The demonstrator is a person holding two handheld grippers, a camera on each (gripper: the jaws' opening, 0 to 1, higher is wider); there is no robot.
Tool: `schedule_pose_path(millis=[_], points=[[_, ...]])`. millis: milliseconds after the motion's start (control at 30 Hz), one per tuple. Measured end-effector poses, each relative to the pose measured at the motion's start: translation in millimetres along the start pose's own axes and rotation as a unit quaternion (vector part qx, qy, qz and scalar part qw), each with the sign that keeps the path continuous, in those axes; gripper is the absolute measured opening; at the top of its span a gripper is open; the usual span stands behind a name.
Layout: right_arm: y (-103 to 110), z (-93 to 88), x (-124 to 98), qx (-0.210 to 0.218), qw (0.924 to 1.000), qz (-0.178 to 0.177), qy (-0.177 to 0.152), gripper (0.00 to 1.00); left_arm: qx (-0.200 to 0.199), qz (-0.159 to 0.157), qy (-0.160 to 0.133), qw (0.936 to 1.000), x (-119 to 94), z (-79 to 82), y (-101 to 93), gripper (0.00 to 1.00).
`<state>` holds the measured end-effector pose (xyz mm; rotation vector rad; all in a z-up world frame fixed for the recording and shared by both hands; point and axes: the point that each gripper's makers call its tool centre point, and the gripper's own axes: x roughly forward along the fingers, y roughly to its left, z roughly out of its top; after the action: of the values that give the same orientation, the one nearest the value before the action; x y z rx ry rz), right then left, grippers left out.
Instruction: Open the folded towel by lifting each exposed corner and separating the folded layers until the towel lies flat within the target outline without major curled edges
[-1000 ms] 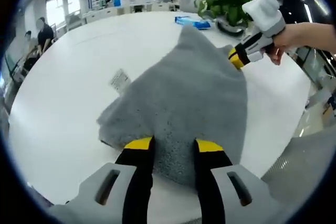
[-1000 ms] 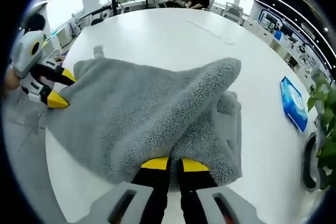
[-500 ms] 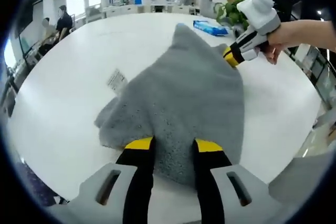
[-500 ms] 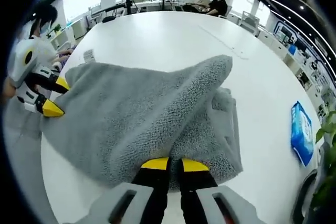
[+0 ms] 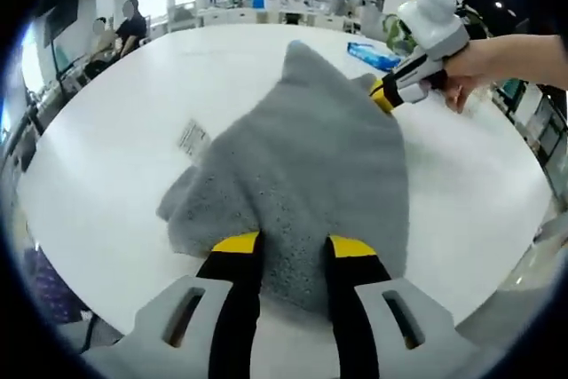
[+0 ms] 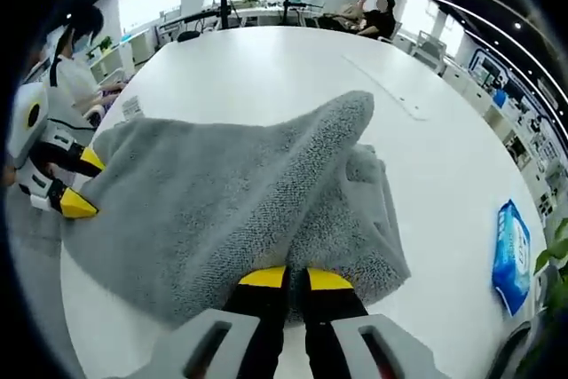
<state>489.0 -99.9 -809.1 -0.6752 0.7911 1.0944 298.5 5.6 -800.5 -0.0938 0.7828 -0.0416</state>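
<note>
The grey towel [image 5: 302, 157] hangs in a raised sheet between both grippers over the white table [image 5: 106, 175], with a folded layer [image 6: 355, 219] lying under it. A white label [image 5: 191, 138] sticks out at its far edge. At the bottom of the left gripper view, my left gripper [image 5: 293, 246] holds the towel's near edge between its yellow-tipped jaws. From the upper right, a hand brings in my right gripper [image 5: 390, 93], which pinches the opposite edge. In the right gripper view, my right gripper [image 6: 295, 278] is shut on the towel and my left gripper [image 6: 80, 185] holds the far corner.
A blue packet [image 6: 509, 259] lies on the table to the right of the towel, with a green plant [image 5: 399, 33] behind it. People sit at the table's far side [image 6: 368, 15]. A person stands behind the left gripper [image 6: 75, 68]. The table edge runs close below the jaws.
Both grippers keep their hold on the towel. Both views have swung a little and the towel's raised ridge sits slightly lower and flatter than before.
</note>
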Motion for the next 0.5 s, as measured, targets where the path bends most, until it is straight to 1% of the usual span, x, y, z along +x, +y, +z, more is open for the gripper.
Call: schedule_pose_path(millis=[133,200,500], points=[[1.3,2.6,0.3,0.0,1.0,-0.001,-0.008,0.03,-0.006,0.003,-0.002,1.0,2.5,-0.8,0.1,0.27],[-0.8,6.5,5.0,-0.001,0.9999,-0.002,-0.01,0.03,-0.008,0.005,-0.003,1.0,3.0,-1.1,-0.5,0.27],[-2.2,5.1,4.1,-0.001,0.9999,-0.006,-0.011,0.03,-0.007,0.009,-0.002,0.9999,1.0,-1.4,-3.7,0.27]])
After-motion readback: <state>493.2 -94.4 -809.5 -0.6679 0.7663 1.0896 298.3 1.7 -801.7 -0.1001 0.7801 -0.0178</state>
